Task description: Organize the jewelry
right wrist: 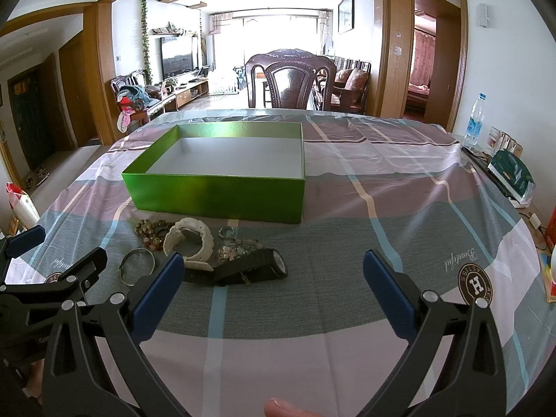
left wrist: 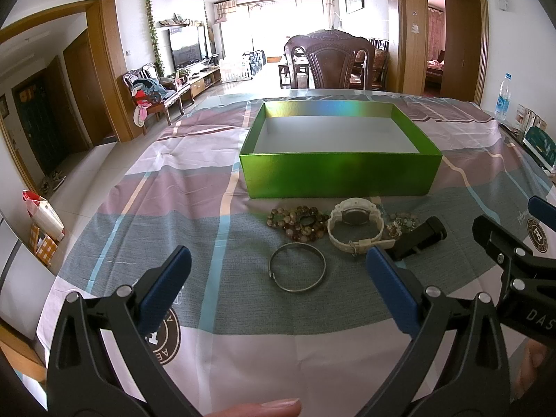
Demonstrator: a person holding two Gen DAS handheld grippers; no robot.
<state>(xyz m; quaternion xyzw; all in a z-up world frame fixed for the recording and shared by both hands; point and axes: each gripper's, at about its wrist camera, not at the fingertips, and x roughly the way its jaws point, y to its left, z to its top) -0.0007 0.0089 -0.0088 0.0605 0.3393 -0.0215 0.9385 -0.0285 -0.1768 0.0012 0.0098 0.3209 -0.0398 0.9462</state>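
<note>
An open green box (left wrist: 340,173) (right wrist: 215,194) with a white inside stands on the tablecloth. In front of it lie a bead bracelet (left wrist: 297,222) (right wrist: 151,231), a white watch (left wrist: 356,227) (right wrist: 189,238), a metal bangle (left wrist: 297,271) (right wrist: 136,266), a black watch (left wrist: 422,238) (right wrist: 250,266) and small mixed jewelry (left wrist: 399,224) (right wrist: 236,248). My left gripper (left wrist: 278,264) is open and empty just short of the bangle. My right gripper (right wrist: 272,266) is open and empty, near the black watch; it also shows in the left wrist view (left wrist: 504,222).
A striped cloth (right wrist: 382,208) covers the table. A water bottle (right wrist: 475,120), cartons and a dark green packet (right wrist: 510,177) stand at the right edge. A wooden chair (right wrist: 290,80) stands behind the far edge.
</note>
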